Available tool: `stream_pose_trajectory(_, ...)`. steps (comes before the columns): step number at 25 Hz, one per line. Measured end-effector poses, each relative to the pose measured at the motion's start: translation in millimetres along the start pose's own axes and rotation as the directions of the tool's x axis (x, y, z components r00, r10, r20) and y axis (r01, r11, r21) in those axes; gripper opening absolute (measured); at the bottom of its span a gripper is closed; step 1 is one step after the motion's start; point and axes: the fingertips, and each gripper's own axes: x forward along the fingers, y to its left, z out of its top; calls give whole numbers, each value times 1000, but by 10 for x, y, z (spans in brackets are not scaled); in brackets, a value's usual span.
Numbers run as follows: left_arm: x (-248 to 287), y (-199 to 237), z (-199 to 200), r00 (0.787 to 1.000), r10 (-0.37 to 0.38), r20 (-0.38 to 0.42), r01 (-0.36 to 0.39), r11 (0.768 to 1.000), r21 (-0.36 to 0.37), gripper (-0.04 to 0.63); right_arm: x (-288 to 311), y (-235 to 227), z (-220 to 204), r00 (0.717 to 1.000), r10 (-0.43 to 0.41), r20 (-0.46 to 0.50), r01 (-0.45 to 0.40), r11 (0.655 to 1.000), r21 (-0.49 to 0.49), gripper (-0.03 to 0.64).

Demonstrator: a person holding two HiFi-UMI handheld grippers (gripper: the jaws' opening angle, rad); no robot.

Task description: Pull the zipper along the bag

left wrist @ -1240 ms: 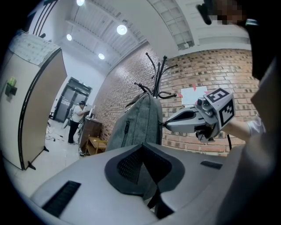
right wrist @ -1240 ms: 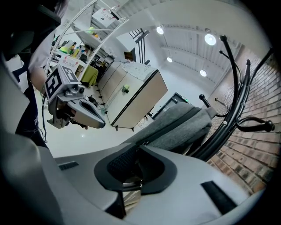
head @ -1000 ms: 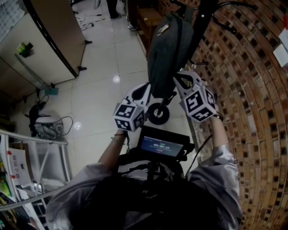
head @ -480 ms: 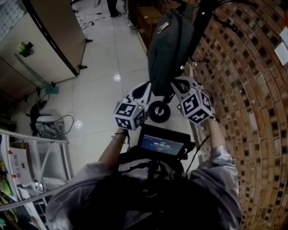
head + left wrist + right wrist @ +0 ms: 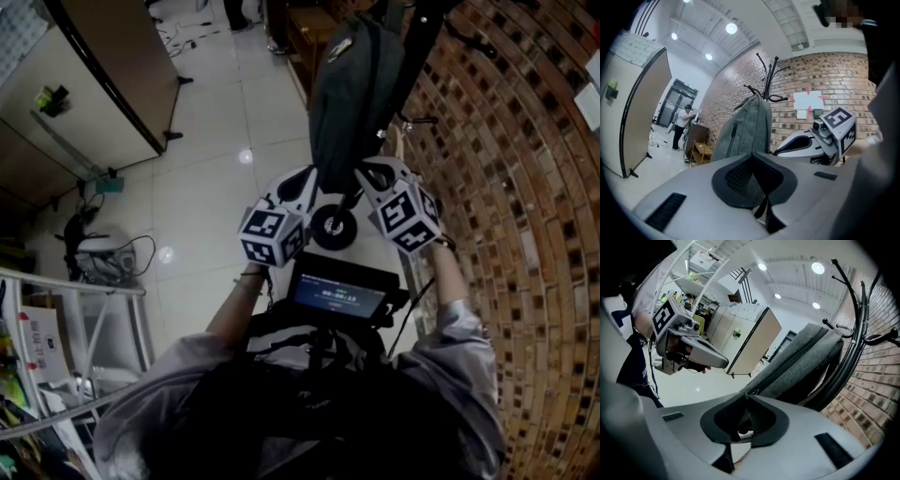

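Observation:
A grey bag [image 5: 349, 94] hangs from a black coat rack [image 5: 424, 37] against the brick wall. Its long zipper [image 5: 787, 363] runs up the fabric from my right gripper [image 5: 744, 395], whose jaws stand nearly together on a small dark zipper pull at the bag's lower end. My left gripper [image 5: 754, 153] is shut on the bag's [image 5: 745, 131] bottom edge. In the head view the left gripper [image 5: 312, 178] and right gripper [image 5: 361, 173] flank the bag's bottom, close together.
A brick wall [image 5: 506, 187] fills the right side. A small black wheel [image 5: 333, 228] stands on the tiled floor under the bag. A wooden shelf [image 5: 309, 37] is behind it and a tall beige cabinet [image 5: 94, 84] is at left. A person [image 5: 684, 124] stands far off.
The right gripper has edged slightly left, nearer the bag's bottom. The left gripper has hardly moved, and both keep their hold.

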Motion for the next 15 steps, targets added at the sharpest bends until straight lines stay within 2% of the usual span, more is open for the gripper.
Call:
stream_pose_trajectory(3, 4, -16, -5, 1000, -1, -2, 1, 1000, -1, 8, -1, -10, -51, 1000, -10, 14, 9, 998, 59, 40)
stream_pose_trajectory(7, -2, 5, -1, 1000, 5, -2, -5, 1000, 0, 7, -13, -34, -63, 990, -80, 115, 56, 979, 198, 46)
stream_pose_trajectory(11, -31, 47, -23, 1000, 19, -6, -19, 1000, 0, 7, -89, 32, -57, 977, -90, 191, 10, 923, 384, 52)
stream_pose_trajectory(15, -38, 78, -39, 999, 33, -7, -33, 999, -2, 7, -127, 106, -178, 969, -79, 234, -55, 854, 517, 52)
